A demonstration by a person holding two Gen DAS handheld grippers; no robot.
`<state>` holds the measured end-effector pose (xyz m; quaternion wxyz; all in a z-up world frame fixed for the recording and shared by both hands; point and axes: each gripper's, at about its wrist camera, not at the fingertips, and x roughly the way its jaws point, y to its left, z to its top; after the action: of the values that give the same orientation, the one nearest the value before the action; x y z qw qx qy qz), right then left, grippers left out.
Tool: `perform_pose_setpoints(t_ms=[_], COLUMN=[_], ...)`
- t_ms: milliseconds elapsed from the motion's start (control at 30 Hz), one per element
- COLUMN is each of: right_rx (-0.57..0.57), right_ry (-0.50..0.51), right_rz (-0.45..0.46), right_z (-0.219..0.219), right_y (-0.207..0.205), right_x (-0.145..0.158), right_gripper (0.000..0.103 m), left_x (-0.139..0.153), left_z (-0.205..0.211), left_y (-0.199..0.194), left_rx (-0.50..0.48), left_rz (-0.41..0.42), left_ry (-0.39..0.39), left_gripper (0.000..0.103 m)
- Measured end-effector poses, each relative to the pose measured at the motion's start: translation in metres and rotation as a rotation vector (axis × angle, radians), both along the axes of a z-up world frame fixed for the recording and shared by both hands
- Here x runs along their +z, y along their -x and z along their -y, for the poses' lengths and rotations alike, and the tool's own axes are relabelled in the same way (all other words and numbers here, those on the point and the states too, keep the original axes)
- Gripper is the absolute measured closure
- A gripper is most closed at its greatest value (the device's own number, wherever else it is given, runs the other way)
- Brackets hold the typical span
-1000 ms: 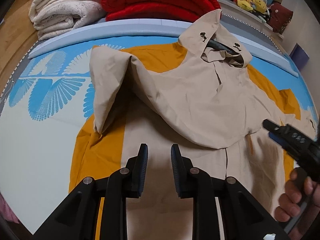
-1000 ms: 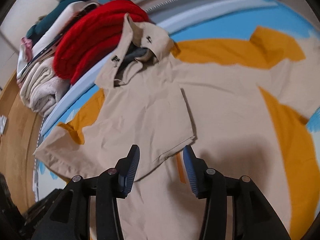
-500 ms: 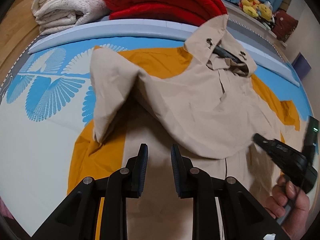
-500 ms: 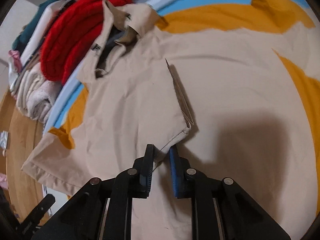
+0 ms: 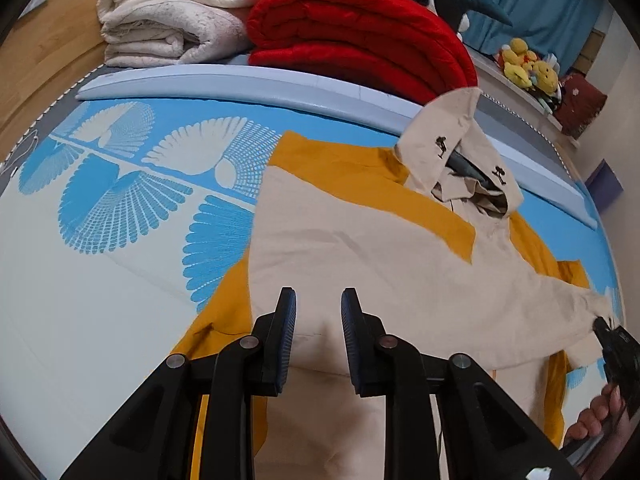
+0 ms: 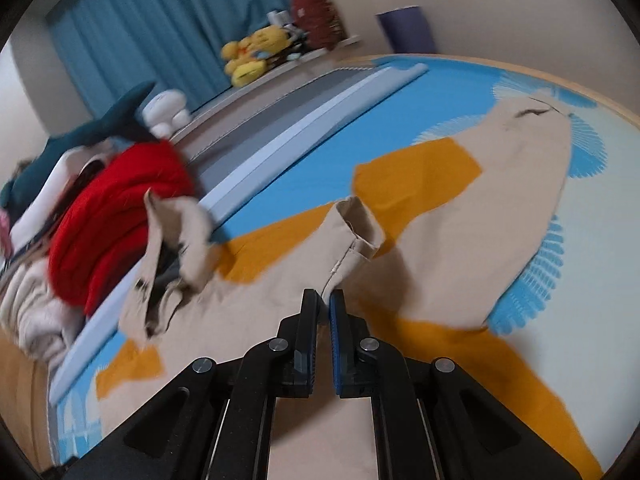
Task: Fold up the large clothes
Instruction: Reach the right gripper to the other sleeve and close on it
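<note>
A beige and mustard hooded jacket lies spread on a blue and white mat, its hood at the far edge. One sleeve is stretched across the chest toward the right. My right gripper is shut on the cuff of that sleeve and holds it lifted off the body. In the left wrist view the right gripper shows at the sleeve's end, with a hand below it. My left gripper hovers over the jacket's lower body, narrowly open with nothing between the pads.
At the mat's far edge, behind a pale blue bolster, lie a folded red blanket and cream blankets. Yellow plush toys and a blue curtain stand farther back. Wooden floor borders the mat on the left.
My right gripper closed on the sleeve's cuff, then pulled it up and to the right, stretching the slack sleeve flat across the chest. My left gripper shifted slightly and stayed open.
</note>
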<state>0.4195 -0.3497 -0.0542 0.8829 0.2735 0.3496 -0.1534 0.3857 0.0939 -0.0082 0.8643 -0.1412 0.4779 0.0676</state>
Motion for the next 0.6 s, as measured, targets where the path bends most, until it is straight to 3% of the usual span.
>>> perform_pose_setpoints(t_ms=[67,133,200,333,400,467,533,600], right_rx=[0.057,0.009,-0.036,-0.031,-0.05,-0.081,-0.074,-0.04], right_ry=[-0.083,-0.111,-0.123,-0.197,-0.265,-0.308,-0.272,-0.211], right_rz=[-0.111,-0.18,-0.196,-0.208,-0.275,-0.31,-0.298,-0.289], right_z=[0.012,0.03,0.036,0.046,0.056,0.065,0.063,0.059], right_y=[-0.015,-0.013,-0.007,-0.011,-0.011,-0.009,-0.01,-0.015], right_x=[-0.024,-0.036,-0.042,-0.055,-0.074,-0.085,-0.078,-0.069], right_gripper=[0.092,0.088,0.08,0.059,0.059,0.059,0.059,0.059], left_x=[-0.011,-0.034,-0.061,-0.104,-0.098,-0.081,-0.072,-0.081], left_z=[0.001,-0.004,-0.01,-0.025,-0.026,-0.02,-0.011,-0.007], left_y=[-0.004,-0.01,-0.015,-0.016,-0.014,-0.014,-0.015,-0.017], left_rx=[-0.016,-0.004,0.014,0.097,0.12,0.104,0.07,0.046], left_rz=[-0.041,-0.122,-0.21,-0.361,-0.351,-0.29,-0.241,-0.261], left_ry=[0.014,0.077,0.111,0.072,0.067,0.036,-0.008,-0.016], left_gripper=[0.082,0.082,0.082,0.083,0.083,0.083,0.079,0.073])
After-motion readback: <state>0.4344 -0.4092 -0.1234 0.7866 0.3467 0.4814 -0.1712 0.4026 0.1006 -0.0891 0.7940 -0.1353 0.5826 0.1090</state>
